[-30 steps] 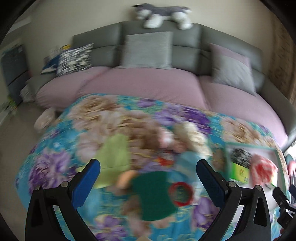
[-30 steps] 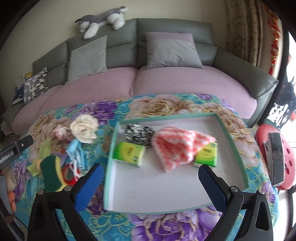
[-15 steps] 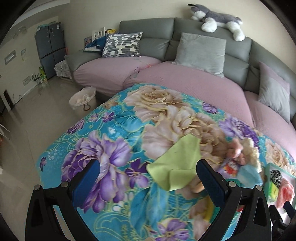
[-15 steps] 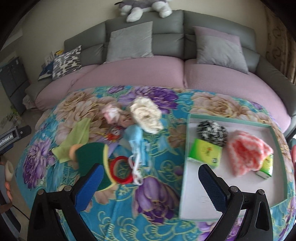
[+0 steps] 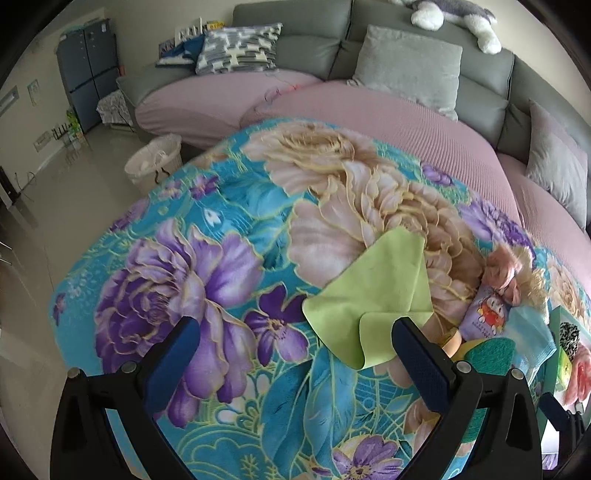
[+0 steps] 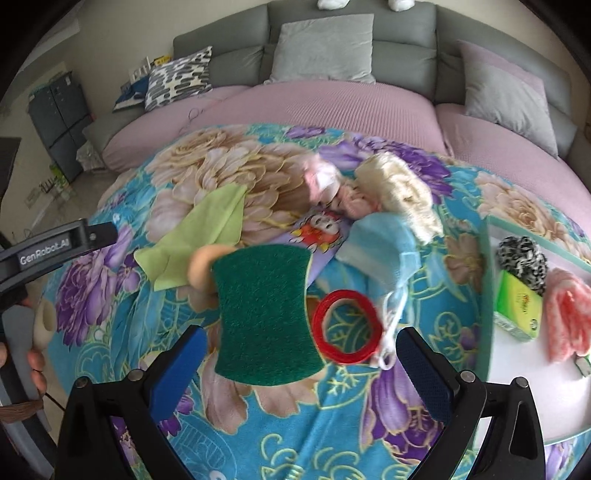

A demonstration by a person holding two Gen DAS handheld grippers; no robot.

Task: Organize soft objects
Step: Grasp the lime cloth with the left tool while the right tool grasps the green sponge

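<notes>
A green scouring sponge (image 6: 265, 315) lies on the floral blanket (image 6: 332, 435), just ahead of my open right gripper (image 6: 300, 356), with a red ring (image 6: 347, 320) and a blue face mask (image 6: 384, 254) to its right. A lime cloth (image 5: 373, 293) lies left of the sponge, and my open left gripper (image 5: 295, 350) hovers just before the cloth's near corner. A cream fluffy item (image 6: 400, 192), pink soft pieces (image 6: 325, 181) and a cartoon pouch (image 5: 487, 314) sit behind. The teal-rimmed tray (image 6: 489, 280) at right holds a black-and-white scrunchie (image 6: 521, 260), a green tissue pack (image 6: 519, 308) and a coral knit (image 6: 567, 317).
A grey sofa with pink seat covers (image 5: 369, 110) and several cushions curves behind the blanket. A white basket (image 5: 155, 166) stands on the tiled floor at left, near a dark cabinet (image 5: 88, 74). A plush husky (image 5: 454, 14) lies on the sofa back.
My right gripper swung left from over the tray to the sponge and ring. My left gripper turned left and moved closer to the lime cloth. Both stayed open.
</notes>
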